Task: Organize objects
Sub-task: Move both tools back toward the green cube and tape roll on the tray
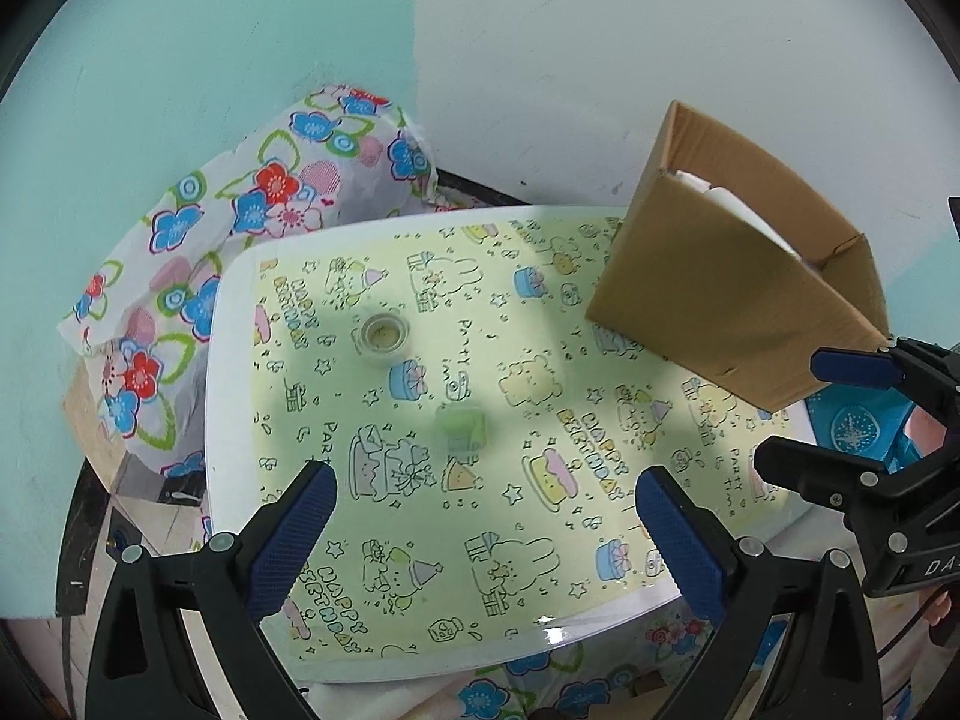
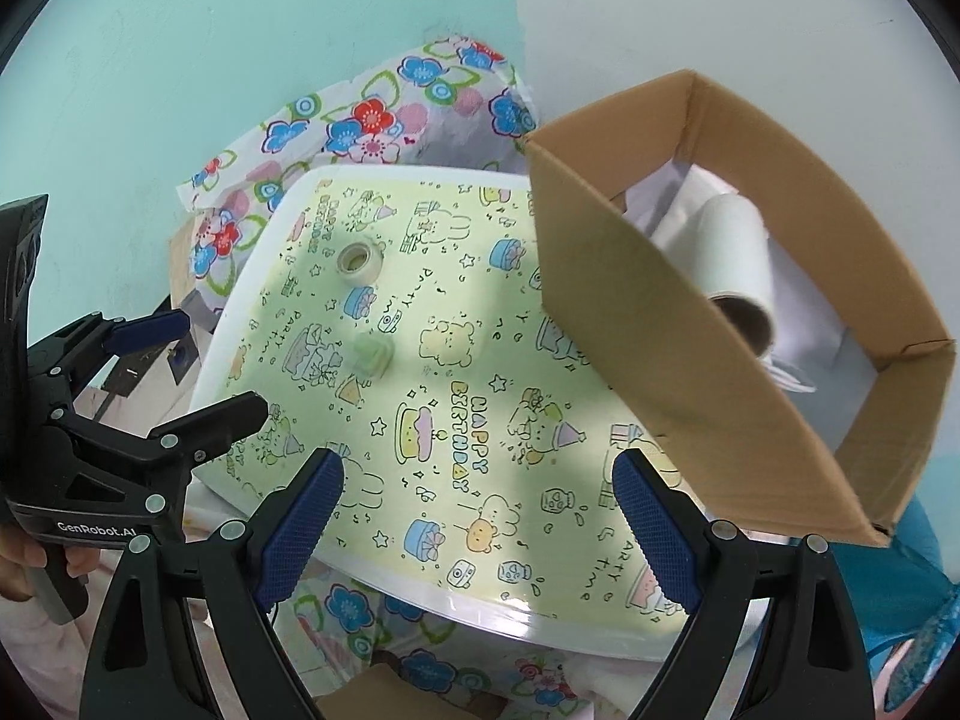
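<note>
A white table point(image 1: 228, 360) covered with a pale yellow birthday-print sheet point(image 1: 540, 408) is seen from above in both wrist views. A small clear tape roll point(image 1: 386, 337) is stood on the sheet toward the far left part of the table, at about eleven o'clock from the sheet's middle in the left wrist view. A small pale green cube-like object point(image 1: 465, 429) is set just nearer than the roll, apart from it, close to the sheet's middle; its exact nature cannot be told, since it is blurred.

An open cardboard box point(image 2: 690, 324) is placed on the far right part of the table, at about two o'clock from the green object. Inside it a white paper roll point(image 2: 735, 258) with a brown core is laid on its side, on white sheets.

The left gripper point(image 1: 486, 534) is held above the near edge of the table, its blue-padded jaws spread wide with nothing between them. The right gripper point(image 2: 480, 522) is likewise held wide apart and empty, above the near right part of the sheet, at about five o'clock from the green object. Each gripper is also caught at the edge of the other's view.

Floral cloth point(image 1: 180, 276) is draped behind and left of the table, below a teal and white wall point(image 1: 240, 60).
</note>
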